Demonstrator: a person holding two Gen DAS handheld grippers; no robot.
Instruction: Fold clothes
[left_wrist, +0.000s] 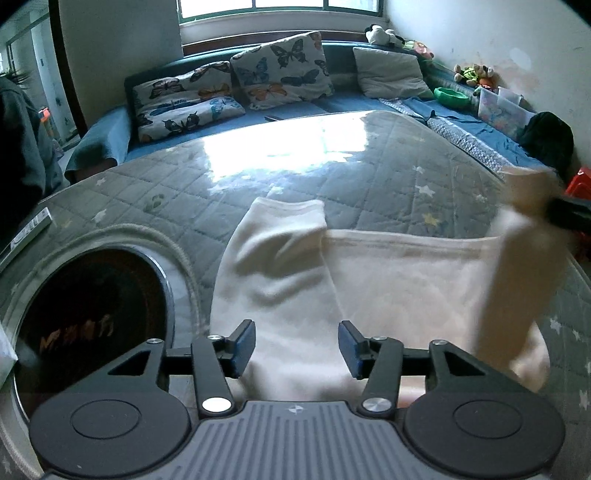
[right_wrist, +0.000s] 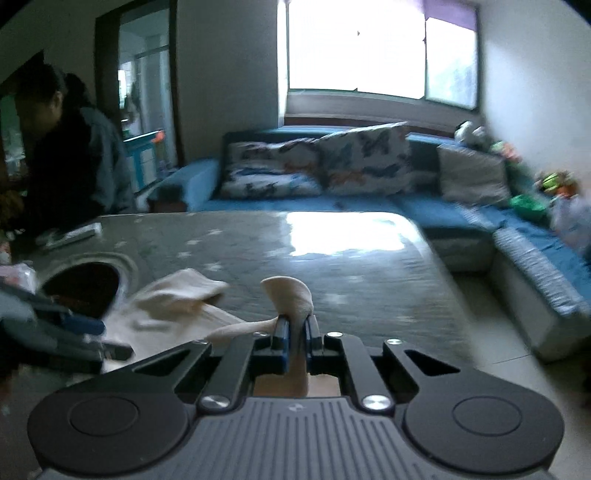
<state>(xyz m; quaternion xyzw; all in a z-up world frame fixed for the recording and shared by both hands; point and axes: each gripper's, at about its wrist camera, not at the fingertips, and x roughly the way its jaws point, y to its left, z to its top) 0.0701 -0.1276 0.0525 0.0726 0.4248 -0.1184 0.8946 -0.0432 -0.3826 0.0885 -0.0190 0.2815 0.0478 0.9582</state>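
A cream-white garment (left_wrist: 332, 280) lies on the quilted grey table (left_wrist: 332, 177), with one sleeve folded over toward the far left. My left gripper (left_wrist: 297, 343) hovers over its near edge, open, with cloth below but nothing pinched between the blue pads. My right gripper (right_wrist: 295, 332) is shut on a fold of the garment (right_wrist: 291, 295), which stands up above the pads. In the left wrist view that lifted part (left_wrist: 517, 266) rises blurred at the right, beside the dark right gripper tip (left_wrist: 569, 214). The left gripper (right_wrist: 74, 328) shows at the right wrist view's left edge.
A round dark opening (left_wrist: 96, 306) is set in the table at the near left. A flat white pack (left_wrist: 29, 229) lies by the left edge. A blue sofa (left_wrist: 332, 99) with butterfly pillows (left_wrist: 280, 70), toys and a green bowl (left_wrist: 450, 96) lines the far side. A person (right_wrist: 62, 162) leans at the left.
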